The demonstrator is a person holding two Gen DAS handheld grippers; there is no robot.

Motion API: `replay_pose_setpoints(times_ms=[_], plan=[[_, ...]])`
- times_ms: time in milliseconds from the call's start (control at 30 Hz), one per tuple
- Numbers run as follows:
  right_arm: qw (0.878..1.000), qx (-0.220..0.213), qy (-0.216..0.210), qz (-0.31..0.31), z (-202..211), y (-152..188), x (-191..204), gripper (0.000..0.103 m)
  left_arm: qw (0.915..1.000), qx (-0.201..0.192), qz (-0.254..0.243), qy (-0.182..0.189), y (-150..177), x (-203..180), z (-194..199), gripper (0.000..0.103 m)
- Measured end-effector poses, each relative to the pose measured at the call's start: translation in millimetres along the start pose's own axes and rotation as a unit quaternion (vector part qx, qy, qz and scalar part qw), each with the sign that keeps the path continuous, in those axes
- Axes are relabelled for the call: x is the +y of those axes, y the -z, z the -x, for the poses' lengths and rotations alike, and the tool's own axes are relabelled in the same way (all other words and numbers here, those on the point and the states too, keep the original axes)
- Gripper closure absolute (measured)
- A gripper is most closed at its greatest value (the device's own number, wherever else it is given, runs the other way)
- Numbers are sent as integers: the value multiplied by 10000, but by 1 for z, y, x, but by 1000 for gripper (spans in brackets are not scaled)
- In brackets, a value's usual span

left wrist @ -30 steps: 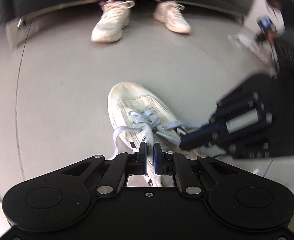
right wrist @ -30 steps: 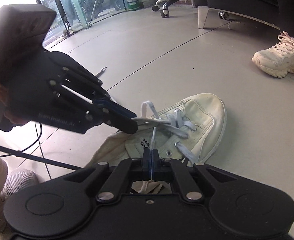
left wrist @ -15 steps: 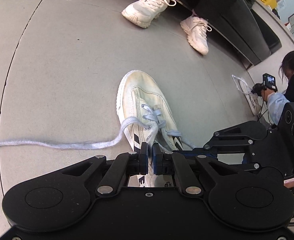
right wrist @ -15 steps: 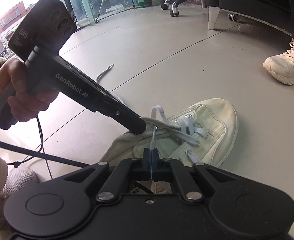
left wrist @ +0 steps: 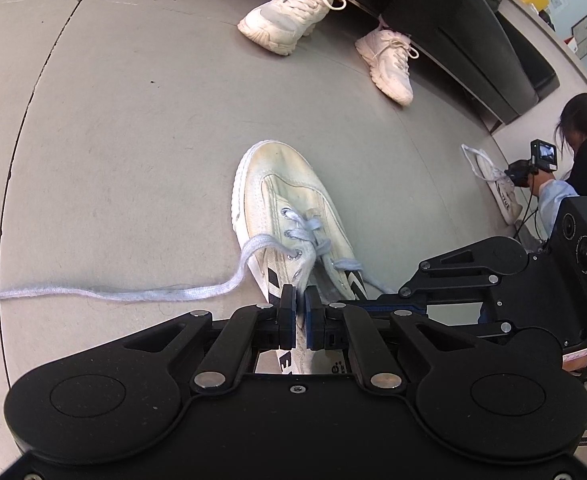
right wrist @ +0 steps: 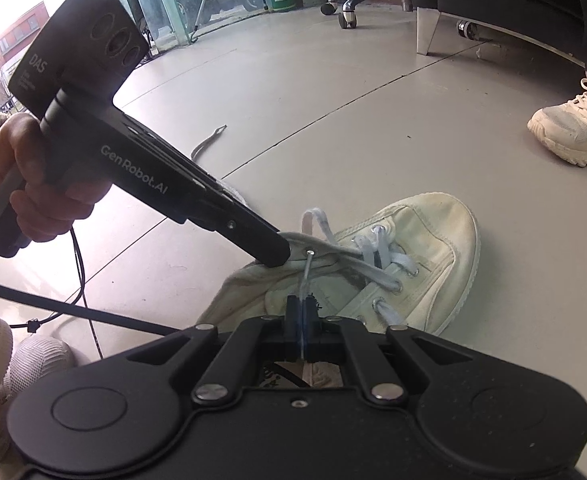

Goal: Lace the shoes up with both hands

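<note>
A cream canvas shoe [left wrist: 293, 200] [right wrist: 425, 248] lies on the grey floor, part-laced with a pale blue lace. My left gripper [left wrist: 300, 304] [right wrist: 277, 252] is shut on the shoe's eyelet flap, with cloth showing between its pads. One loose lace end [left wrist: 133, 292] trails left across the floor. My right gripper [right wrist: 302, 314] [left wrist: 367, 306] is shut on the other lace end [right wrist: 306, 280], which runs straight up to an eyelet [right wrist: 309, 253] beside the left fingertips. A hand [right wrist: 49, 192] holds the left gripper's handle.
A seated person's white sneakers [left wrist: 289, 20] [left wrist: 389, 64] rest by a black sofa [left wrist: 493, 60]. Another person with a camera [left wrist: 541, 160] crouches at right, next to a second shoe [left wrist: 497, 188]. A black cable [right wrist: 73, 308] crosses the floor. A chair base [right wrist: 345, 4] stands far off.
The left gripper rolled and shifted a little during the first half second, then held still. The loose lace end now lies stretched out on the floor. The right gripper stayed put.
</note>
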State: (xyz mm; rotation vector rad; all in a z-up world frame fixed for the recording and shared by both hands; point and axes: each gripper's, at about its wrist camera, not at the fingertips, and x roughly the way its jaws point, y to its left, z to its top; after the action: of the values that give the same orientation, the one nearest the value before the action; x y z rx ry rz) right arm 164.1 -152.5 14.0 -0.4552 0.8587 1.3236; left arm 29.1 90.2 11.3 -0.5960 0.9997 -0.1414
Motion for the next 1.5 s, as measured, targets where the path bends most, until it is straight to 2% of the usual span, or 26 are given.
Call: replay_pose_setpoints(times_ms=[1500], plan=[[9999,-96,55,-105,4,-3,-3,101,10000,55,-73,30,0,2,1,99]])
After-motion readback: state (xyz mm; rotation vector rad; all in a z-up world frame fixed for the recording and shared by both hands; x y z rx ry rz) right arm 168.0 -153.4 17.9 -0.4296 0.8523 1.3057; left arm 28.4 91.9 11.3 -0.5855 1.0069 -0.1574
